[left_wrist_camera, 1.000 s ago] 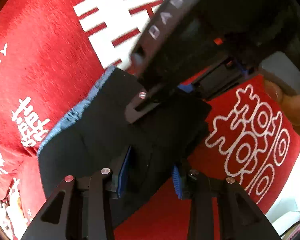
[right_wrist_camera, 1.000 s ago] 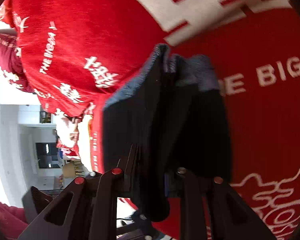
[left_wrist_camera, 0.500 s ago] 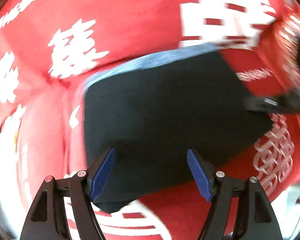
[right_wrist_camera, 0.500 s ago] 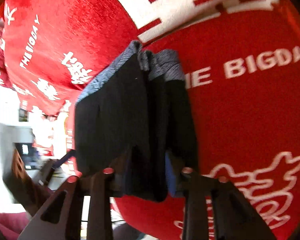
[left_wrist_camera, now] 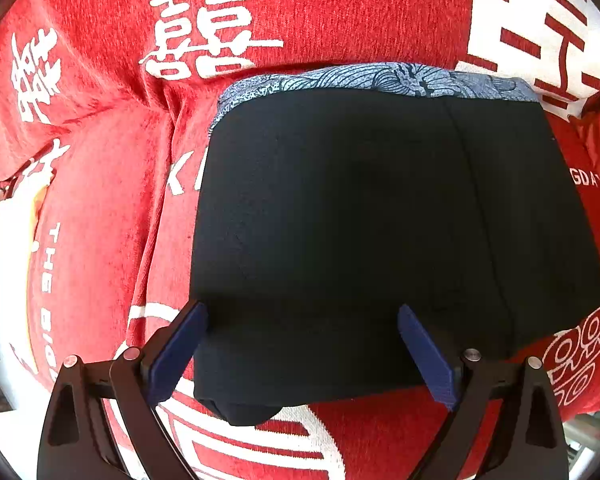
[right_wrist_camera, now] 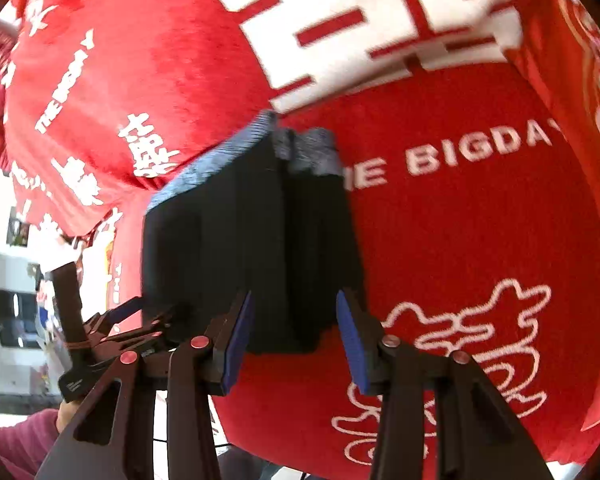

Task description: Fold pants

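Observation:
The black pants lie folded into a compact rectangle on the red cloth, with a blue patterned waistband along the far edge. My left gripper is open and empty, its blue pads spread over the near edge of the pants. In the right wrist view the folded pants show as a stacked bundle. My right gripper is open at the bundle's near end, holding nothing. The left gripper shows at the left there.
The red cloth with white characters and "THE BIGDAY" lettering covers the whole surface. Its edge drops off at the left in the right wrist view, where a room shows beyond. A person's sleeve is at the lower left.
The right gripper, shut on the pants a second ago, has opened and let go. The left gripper has opened wide and pulled back. The pants now lie flat and folded.

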Action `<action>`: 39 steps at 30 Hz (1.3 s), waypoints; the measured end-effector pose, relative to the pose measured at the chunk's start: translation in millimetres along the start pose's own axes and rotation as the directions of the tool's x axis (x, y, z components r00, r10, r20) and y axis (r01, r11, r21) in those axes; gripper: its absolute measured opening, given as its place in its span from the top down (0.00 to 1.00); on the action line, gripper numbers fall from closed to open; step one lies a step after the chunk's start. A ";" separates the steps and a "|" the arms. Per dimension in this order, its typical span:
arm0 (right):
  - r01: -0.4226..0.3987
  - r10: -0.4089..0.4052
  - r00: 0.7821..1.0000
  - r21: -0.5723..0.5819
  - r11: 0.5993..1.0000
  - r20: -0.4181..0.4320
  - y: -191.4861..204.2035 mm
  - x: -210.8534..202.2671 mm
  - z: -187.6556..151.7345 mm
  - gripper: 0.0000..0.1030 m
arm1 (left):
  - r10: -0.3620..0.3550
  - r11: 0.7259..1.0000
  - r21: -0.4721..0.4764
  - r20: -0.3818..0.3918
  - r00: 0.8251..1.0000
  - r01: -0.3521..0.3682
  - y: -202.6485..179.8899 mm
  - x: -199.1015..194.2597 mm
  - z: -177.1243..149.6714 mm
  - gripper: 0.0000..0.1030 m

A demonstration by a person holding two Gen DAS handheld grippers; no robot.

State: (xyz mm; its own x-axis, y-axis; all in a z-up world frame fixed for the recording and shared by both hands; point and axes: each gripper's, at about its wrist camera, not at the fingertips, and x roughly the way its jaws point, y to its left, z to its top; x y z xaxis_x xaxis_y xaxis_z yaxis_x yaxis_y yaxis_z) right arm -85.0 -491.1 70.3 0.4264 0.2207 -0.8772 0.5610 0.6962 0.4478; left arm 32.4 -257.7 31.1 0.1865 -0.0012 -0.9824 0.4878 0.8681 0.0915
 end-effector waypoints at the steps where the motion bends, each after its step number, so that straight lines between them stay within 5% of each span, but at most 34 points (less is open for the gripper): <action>1: -0.013 0.013 1.000 -0.020 1.000 0.001 7.8 1.3 0.6 0.55 | 0.004 1.000 -0.002 -0.002 1.000 -0.004 0.2 0.2 1.2 0.04; 8: 0.004 -0.023 0.993 -0.158 0.987 -0.114 32.3 36.8 1.2 0.48 | 0.020 0.999 -0.047 -0.023 1.000 -0.021 3.6 9.6 4.5 0.01; 17: -0.002 -0.008 0.982 -0.052 0.999 -0.190 -3.9 45.9 -0.4 0.45 | 0.040 0.997 -0.064 -0.040 0.998 -0.042 0.6 10.4 5.2 0.01; 32: 0.024 -0.020 0.981 0.016 1.000 -0.191 -9.8 43.7 -3.4 0.40 | -0.006 0.998 -0.056 -0.065 0.998 0.002 7.8 12.0 11.1 0.01; 39: 0.034 -0.037 0.993 -0.032 0.999 -0.108 2.2 25.2 10.5 0.40 | 0.019 0.995 -0.103 0.012 1.000 -0.018 44.1 0.0 43.0 0.01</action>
State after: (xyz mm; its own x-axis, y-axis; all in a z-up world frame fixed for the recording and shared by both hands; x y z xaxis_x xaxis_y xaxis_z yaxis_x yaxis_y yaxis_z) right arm -65.6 -491.1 51.0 0.3257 0.2672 -0.9069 0.5526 0.7245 0.4119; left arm 90.7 -240.8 42.2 0.2061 0.0091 -0.9785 0.3944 0.9144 0.0916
